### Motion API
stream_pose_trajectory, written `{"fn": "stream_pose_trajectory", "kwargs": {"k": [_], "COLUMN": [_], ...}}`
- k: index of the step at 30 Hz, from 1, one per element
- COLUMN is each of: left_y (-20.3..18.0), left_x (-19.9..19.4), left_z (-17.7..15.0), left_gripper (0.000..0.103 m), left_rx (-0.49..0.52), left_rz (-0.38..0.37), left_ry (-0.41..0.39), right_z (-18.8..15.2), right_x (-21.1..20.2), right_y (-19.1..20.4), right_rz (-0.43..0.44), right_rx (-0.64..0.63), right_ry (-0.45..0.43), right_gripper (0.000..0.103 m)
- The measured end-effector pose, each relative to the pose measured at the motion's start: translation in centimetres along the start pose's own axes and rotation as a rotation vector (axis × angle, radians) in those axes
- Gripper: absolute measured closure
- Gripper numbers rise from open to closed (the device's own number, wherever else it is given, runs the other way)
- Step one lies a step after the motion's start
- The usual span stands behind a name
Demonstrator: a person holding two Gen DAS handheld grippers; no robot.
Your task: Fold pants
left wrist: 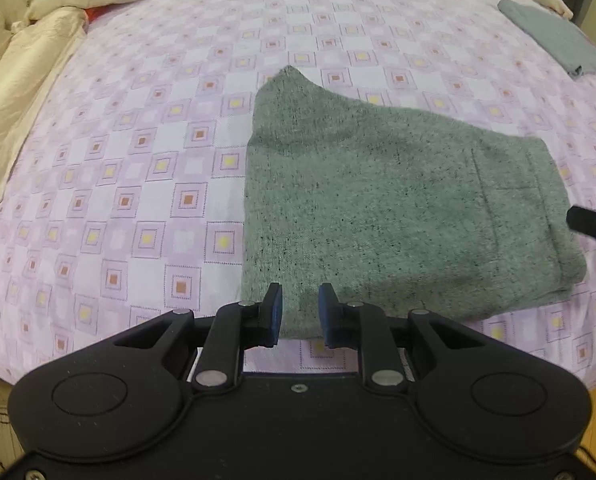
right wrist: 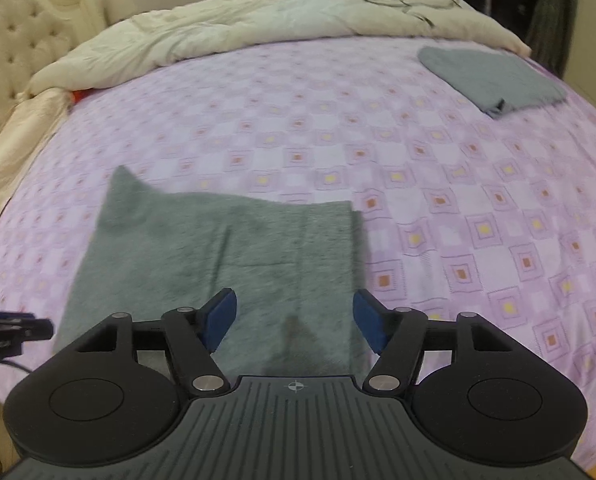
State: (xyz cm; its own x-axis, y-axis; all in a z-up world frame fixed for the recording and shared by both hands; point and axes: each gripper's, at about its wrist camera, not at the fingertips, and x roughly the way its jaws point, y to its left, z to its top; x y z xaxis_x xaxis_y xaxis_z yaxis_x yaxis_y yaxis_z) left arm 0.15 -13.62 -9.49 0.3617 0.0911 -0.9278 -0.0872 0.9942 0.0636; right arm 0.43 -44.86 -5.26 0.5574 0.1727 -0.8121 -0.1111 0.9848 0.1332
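The grey-green speckled pants (left wrist: 398,216) lie folded flat on the purple patterned bed sheet (left wrist: 138,160); they also show in the right wrist view (right wrist: 226,264). My left gripper (left wrist: 300,312) is open with a narrow gap, empty, above the near left edge of the pants. My right gripper (right wrist: 294,320) is wide open and empty, just above the near right part of the pants. The right gripper's finger shows at the right edge of the left wrist view (left wrist: 590,222). The left gripper shows at the left edge of the right wrist view (right wrist: 14,332).
A second folded grey garment (right wrist: 494,78) lies at the far right of the bed. A cream duvet (right wrist: 258,20) is bunched along the far side, with a tufted headboard (right wrist: 14,40) at left. The bed's near edge is just below the grippers.
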Motion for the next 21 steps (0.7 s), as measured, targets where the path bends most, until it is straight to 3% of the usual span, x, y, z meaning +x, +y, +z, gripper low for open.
{"fn": "stream_pose_trajectory", "kwargs": {"k": [7, 14, 16, 21], "left_y": [0.9, 1.8, 2.2, 3.2], "left_x": [1.6, 2.4, 2.8, 4.8], "left_z": [0.8, 1.9, 2.3, 3.4], "left_gripper": [0.074, 0.075, 0.074, 0.074], "left_rx": [0.038, 0.053, 0.044, -0.001], "left_rz": [-0.024, -0.045, -0.059, -0.106], "left_ry": [0.031, 0.003, -0.004, 0.013], "right_z": [1.0, 1.0, 1.0, 1.1], "right_x": [3.6, 7.3, 8.0, 9.2], "right_y": [-1.7, -2.5, -2.8, -3.5], "right_rz": [-0.002, 0.026, 0.048, 0.095], "right_rx": [0.059, 0.067, 0.082, 0.127], "right_ry": [0.07, 0.139, 0.143, 0.164], "right_gripper": [0.035, 0.033, 0.025, 0.017]}}
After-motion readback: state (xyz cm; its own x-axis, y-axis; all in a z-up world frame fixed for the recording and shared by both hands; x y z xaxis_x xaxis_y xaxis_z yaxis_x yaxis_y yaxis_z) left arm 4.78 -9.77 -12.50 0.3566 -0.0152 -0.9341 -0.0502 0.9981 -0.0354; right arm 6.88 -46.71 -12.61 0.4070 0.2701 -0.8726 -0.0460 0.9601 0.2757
